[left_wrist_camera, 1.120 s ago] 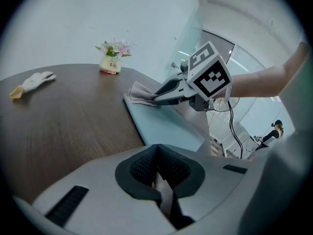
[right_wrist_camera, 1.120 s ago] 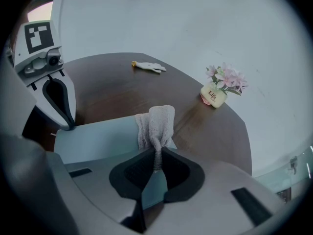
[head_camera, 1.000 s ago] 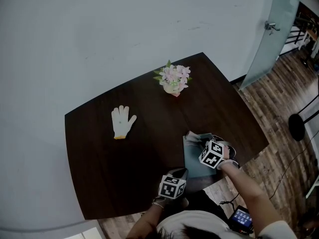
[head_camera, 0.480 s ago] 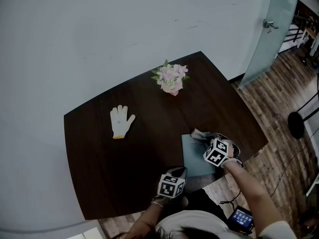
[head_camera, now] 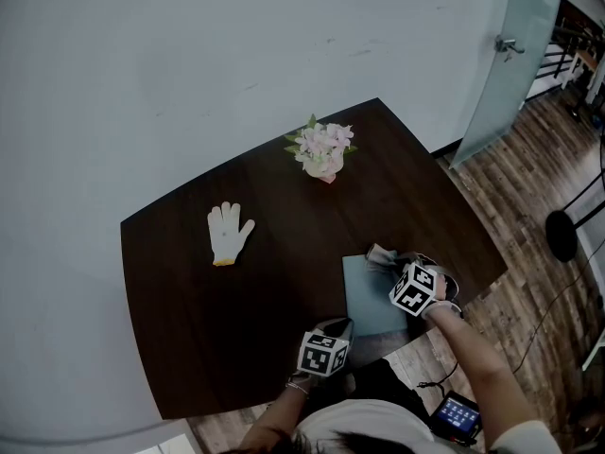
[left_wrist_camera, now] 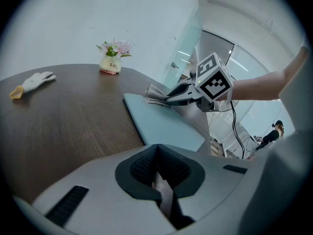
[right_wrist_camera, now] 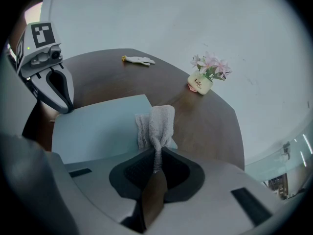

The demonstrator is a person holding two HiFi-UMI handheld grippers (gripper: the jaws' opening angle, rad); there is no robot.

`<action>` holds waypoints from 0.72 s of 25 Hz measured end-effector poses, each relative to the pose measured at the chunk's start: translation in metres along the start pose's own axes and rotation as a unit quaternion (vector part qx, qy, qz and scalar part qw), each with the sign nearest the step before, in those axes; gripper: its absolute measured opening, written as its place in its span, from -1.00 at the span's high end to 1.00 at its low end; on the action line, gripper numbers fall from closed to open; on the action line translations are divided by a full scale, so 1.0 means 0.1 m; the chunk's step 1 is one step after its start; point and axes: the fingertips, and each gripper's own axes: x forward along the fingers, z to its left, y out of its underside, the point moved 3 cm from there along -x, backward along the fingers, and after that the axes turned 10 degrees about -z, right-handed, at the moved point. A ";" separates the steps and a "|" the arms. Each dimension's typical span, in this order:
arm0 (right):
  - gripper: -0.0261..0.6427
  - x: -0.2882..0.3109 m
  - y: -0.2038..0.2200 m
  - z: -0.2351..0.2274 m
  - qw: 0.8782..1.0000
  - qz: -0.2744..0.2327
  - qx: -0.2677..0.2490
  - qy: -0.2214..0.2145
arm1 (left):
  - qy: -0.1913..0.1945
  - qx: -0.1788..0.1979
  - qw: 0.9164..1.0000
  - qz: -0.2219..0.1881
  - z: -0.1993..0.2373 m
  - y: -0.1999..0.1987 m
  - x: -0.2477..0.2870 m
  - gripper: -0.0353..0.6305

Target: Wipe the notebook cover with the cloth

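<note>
One pale blue notebook [head_camera: 364, 299] lies at the near edge of the worktop [head_camera: 236, 334], along with one cloth [right_wrist_camera: 156, 124], one white glove [head_camera: 228, 232] and one flower pot [head_camera: 322, 154]. Two grippers are in use. The right gripper [right_wrist_camera: 155, 166] reaches in from the right, fingers pinched on the cloth at the notebook's far corner. The left gripper [left_wrist_camera: 157, 163] sits at the near corner, fingers closed and empty.

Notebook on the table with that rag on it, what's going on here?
A person is holding a claw in each hand. The right claw is pinched shut on a cloth and holds it against the far edge of the pale blue notebook, which lies flat on the dark table. The left claw is shut with nothing in it, beside a notebook corner. A white glove and a flower pot sit apart, untouched.
</note>
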 end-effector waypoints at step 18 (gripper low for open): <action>0.78 -0.21 0.38 -0.19 0.996 0.005 0.072 0.048 | 0.000 -0.004 1.000 0.000 -0.01 0.00 0.01 0.84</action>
